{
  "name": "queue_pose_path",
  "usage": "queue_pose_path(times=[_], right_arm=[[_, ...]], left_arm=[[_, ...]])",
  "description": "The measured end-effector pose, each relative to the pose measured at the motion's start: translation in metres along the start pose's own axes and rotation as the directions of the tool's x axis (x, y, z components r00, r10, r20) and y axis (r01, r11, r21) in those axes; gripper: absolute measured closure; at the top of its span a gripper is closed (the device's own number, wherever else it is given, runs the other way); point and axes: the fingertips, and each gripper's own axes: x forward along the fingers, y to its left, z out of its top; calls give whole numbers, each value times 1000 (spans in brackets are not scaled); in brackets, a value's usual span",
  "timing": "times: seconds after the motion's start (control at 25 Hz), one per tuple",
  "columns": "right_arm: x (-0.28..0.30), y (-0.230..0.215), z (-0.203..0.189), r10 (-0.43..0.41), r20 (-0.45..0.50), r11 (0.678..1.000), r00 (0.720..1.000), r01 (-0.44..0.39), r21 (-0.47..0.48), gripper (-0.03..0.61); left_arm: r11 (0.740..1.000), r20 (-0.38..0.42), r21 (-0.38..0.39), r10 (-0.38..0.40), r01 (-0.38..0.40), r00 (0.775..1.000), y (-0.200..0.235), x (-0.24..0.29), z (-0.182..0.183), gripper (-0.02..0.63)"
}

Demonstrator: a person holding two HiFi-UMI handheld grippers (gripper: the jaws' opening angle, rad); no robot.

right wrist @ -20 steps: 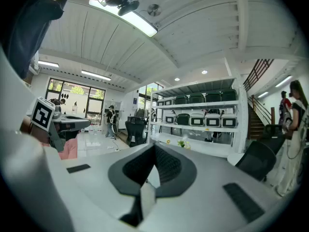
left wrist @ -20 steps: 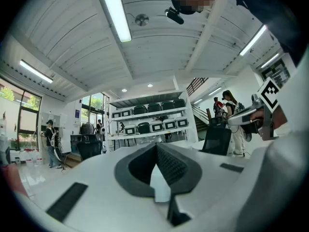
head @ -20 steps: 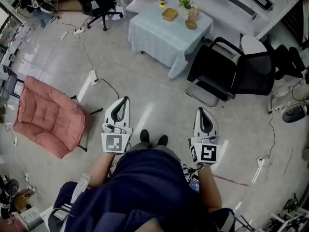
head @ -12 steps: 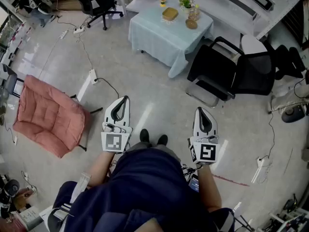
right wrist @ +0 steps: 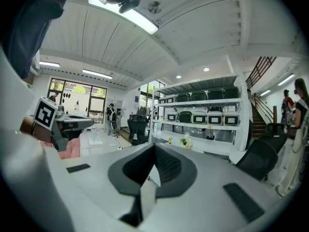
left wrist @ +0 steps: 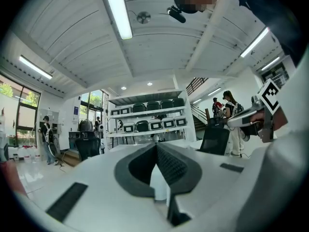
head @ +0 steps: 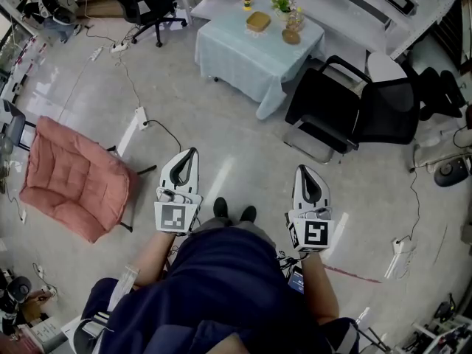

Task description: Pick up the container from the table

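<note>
L hand-held gripper [head: 189, 155], white w/ dark pads: jaws shut tight, pads meeting tip to tip, nothing gripped. R hand-held gripper [head: 305, 172]: same, jaws closed on each other, nothing held. Each carries a square-marker cube at its rear, and each sits in one of the person's hands. Both point fwd, side by side but apart, in front of the person's dark blue clothing [head: 228, 286]. A pair of black shoes [head: 234, 211] shows between them on the pale grey floor [head: 221, 146].

To the left of the L hand-held gripper stands a pink cushioned chair [head: 74, 175]. Ahead and to the right of the R hand-held gripper is a black office chair [head: 354, 109].

Shallow tan square container [head: 259, 22]: far ahead, well apart from both grippers, on a small worktop covered w/ pale blue cloth [head: 243, 57]. Near it on the cloth are a small yellow item [head: 248, 0], a small green plant w/ white flowers [head: 282, 4] and a brownish jar-like thing [head: 293, 32], the last just right of the container.
</note>
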Motion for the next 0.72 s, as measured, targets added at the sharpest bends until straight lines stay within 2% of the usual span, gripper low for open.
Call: queue_pose_path(times=[0.28, 0.44, 0.72], right_arm=[[-2, 1, -3, 3, -1, 1000, 1000, -3, 11, 577], [-1, 1, -5, 4, -3, 1000, 1000, -4, 20, 577], [1, 1, -2, 6, 1, 1000, 1000, -6, 14, 577]], left_arm=[[1000, -28, 16, -1, 2, 1000, 1, -2, -6, 609], [1000, -1, -2, -4, 4, 1000, 1, -1, -2, 609], [1000, -14, 16, -3, 3, 1000, 3, -2, -2, 609]])
